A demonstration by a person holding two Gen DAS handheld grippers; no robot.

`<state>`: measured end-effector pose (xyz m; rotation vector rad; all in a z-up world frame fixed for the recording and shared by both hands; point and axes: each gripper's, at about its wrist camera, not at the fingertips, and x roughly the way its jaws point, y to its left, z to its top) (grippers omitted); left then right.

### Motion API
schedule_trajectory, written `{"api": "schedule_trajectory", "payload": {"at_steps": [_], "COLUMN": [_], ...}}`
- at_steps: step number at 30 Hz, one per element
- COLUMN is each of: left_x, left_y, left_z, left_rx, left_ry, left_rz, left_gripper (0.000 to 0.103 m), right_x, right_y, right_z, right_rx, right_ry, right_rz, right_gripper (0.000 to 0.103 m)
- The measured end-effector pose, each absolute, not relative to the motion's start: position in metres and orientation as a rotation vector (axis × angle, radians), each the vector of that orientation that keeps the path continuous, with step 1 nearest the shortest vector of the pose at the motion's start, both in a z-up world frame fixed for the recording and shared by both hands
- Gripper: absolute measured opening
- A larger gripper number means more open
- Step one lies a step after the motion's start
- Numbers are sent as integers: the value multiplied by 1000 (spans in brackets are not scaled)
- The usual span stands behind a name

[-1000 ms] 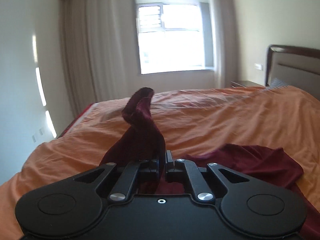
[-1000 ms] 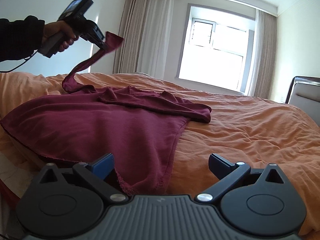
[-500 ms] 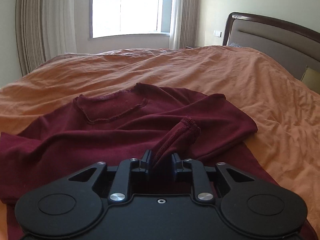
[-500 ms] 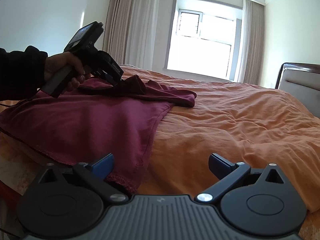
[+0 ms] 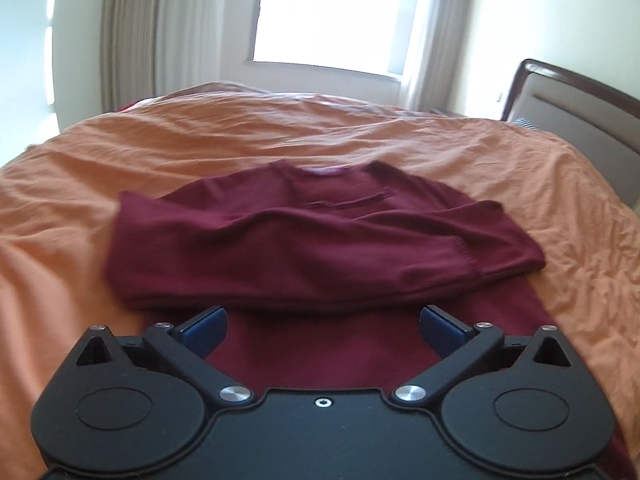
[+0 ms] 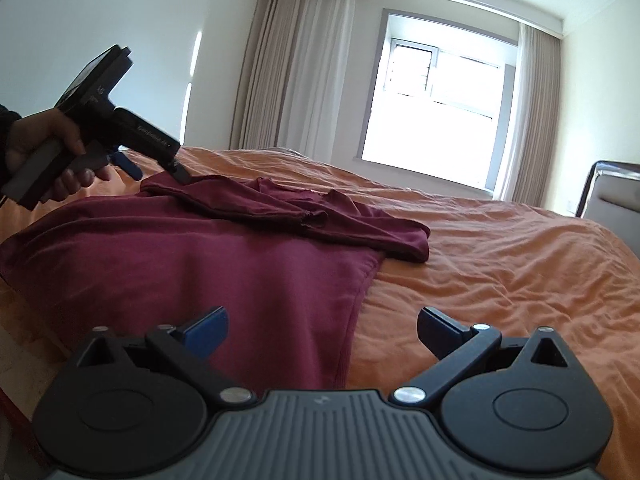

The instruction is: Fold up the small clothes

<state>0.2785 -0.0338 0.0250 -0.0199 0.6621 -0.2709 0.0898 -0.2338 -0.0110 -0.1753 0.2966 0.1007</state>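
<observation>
A dark red long-sleeved shirt lies on the orange bed, with a sleeve folded across its body. It also shows in the right wrist view, where the sleeve's cuff rests on the chest. My left gripper is open and empty, just above the shirt's lower part. In the right wrist view the left gripper hovers at the shirt's far left edge. My right gripper is open and empty, over the shirt's hem and the bedcover.
The orange bedcover is wrinkled and spreads all around the shirt. A dark wooden headboard stands at the right. A bright window with curtains is behind the bed. The bed's near edge is at the left.
My left gripper laid the sleeve across the shirt, opened and let it go, then drew back. The right gripper stayed open and barely moved.
</observation>
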Motion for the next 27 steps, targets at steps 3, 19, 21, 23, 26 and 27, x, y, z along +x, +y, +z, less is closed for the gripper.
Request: {"api": "schedule_trajectory", "payload": {"at_steps": [3,19,21,23,26,27], "left_x": [272,278,276,274,268,266], "left_y": [0,83,85,87,87,86], "left_z": [21,9,10,10,8,8], "left_rx": [5,-1,4,2,9,15], "left_ry": [671,725,719,709,698,692], "left_rz": [-184,-64,-56,-57,-51,-53], "left_gripper": [102,102,102,102,102,102], "right_x": [114,298,314,324,333,337], "right_y": [-226,-184,-190,-195,-200,-202], "right_z": [0,35,33,29,22,20], "right_rx": [-215,-155,-101,-63,-80,-71], "right_ry": [291,377,399,400,412,425], "right_rz": [136,205,187,149,115,116], "right_gripper": [103,103,103,103,98,95]}}
